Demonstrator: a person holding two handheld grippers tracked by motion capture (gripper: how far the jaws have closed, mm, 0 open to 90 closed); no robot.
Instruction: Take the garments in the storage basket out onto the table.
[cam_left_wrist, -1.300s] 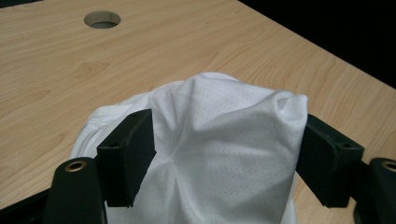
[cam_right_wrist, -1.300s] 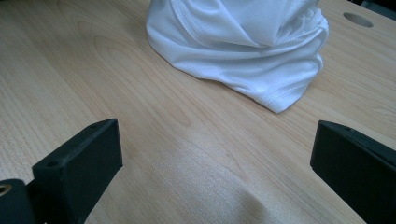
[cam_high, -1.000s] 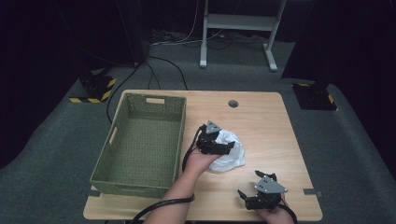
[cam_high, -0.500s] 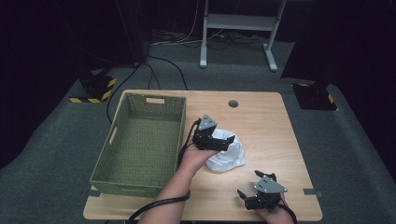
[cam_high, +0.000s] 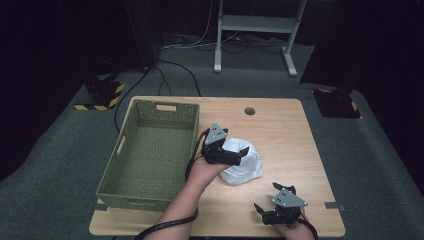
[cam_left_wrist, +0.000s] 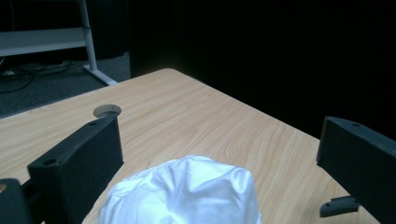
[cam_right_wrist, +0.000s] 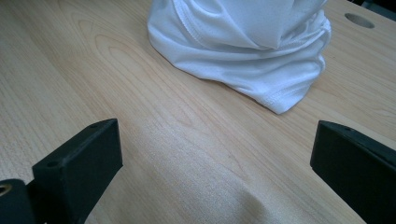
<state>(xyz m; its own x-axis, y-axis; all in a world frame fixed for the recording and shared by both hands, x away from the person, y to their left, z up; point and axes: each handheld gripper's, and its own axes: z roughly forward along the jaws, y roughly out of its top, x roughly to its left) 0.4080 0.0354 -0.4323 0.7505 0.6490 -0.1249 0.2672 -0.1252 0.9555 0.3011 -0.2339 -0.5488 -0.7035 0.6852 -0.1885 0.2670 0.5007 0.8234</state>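
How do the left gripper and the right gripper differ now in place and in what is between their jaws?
The left gripper hangs over the white cloth at mid-table, beside the basket; the right gripper sits near the table's front edge. The cloth bulges between the left jaws; bare wood lies between the right jaws. Both are open.

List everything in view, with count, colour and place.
cloth: 1, white, bunched on the table right of the basket
basket: 1, green, woven, left half of the table
table: 1, light wood, centre, with a round hole near its far edge
stand: 1, grey metal, on the floor beyond the table
cables: several, black, on the floor
left hand-held gripper: 1, black, open over the cloth
right hand-held gripper: 1, black, open, near the table's front edge
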